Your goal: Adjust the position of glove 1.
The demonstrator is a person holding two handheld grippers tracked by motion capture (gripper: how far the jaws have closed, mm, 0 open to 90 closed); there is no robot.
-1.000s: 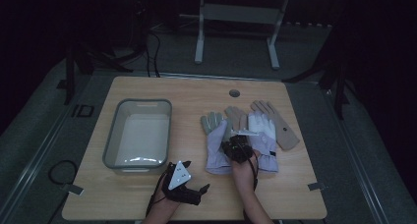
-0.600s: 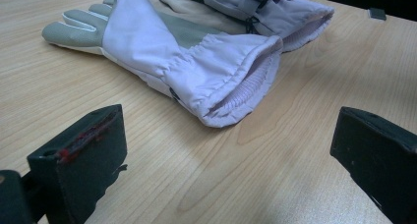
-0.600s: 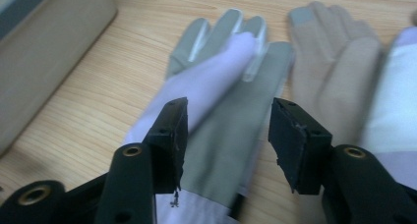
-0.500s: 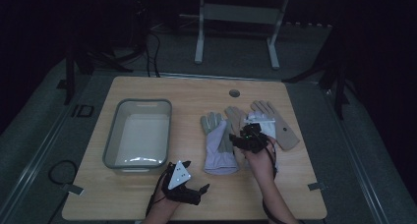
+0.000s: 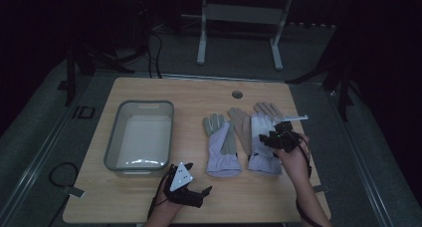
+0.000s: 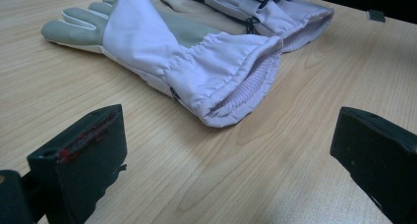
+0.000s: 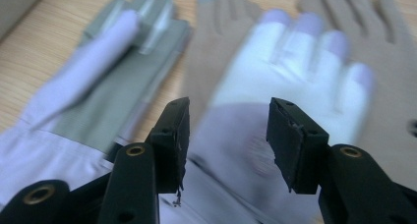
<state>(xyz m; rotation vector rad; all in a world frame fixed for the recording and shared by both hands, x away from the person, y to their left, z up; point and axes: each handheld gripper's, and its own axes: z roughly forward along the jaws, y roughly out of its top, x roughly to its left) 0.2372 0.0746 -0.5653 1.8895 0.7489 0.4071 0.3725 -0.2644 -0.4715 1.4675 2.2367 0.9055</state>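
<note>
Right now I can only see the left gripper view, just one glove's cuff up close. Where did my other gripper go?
Observer: The right gripper is above the right-hand glove.
Operator: Is it holding it?
Observer: No. Its jaws have just been opening, and there is nothing between them.
Operator: Is anything else on the table?
Observer: An empty grey tub sits to the left of the left-hand glove.

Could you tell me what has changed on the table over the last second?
The right gripper moved up the right glove from its cuff toward the fingers, its jaws just opening, nothing between them. The left gripper, left glove and bin stayed put.
</note>
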